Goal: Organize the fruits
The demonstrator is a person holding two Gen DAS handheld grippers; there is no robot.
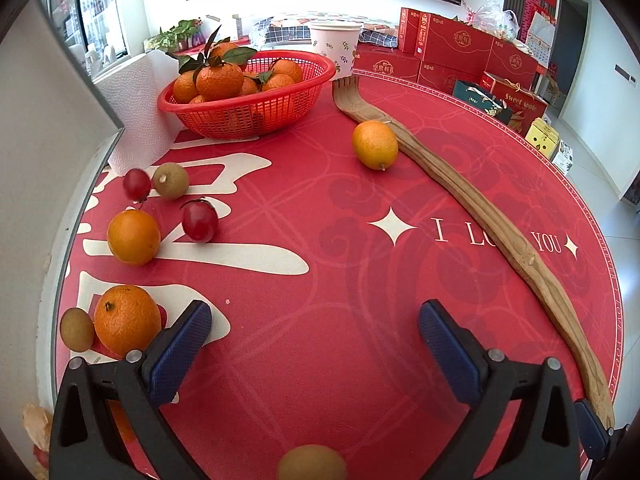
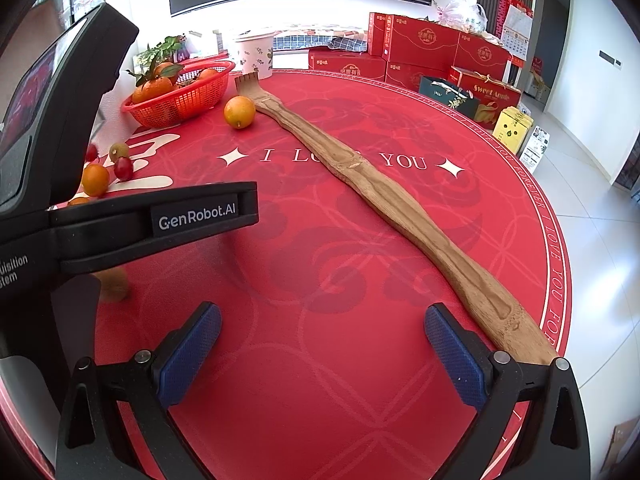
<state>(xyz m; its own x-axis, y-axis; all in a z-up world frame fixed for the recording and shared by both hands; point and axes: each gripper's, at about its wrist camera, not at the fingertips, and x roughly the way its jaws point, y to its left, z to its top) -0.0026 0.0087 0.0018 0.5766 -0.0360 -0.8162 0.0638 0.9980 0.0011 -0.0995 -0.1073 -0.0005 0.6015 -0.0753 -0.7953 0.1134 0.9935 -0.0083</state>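
The worktop's red cloth (image 2: 360, 240) reads "I LOVE YOU"; the left gripper (image 2: 192, 216) body says "GenRobot.AI"; a red box (image 2: 490, 94) beyond the far edge reads "Sweet Apple".

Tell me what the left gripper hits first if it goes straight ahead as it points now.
Probably nothing close: ahead of the open left gripper lies bare red mat. Farther on, the lone orange beside the wooden scratcher sits just right of that line, the basket just left. Depth is uncertain.

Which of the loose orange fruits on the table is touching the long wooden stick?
The yellowish-orange one nearest the red basket; it rests against the wooden stick. The other two lie apart, near the table's left edge.
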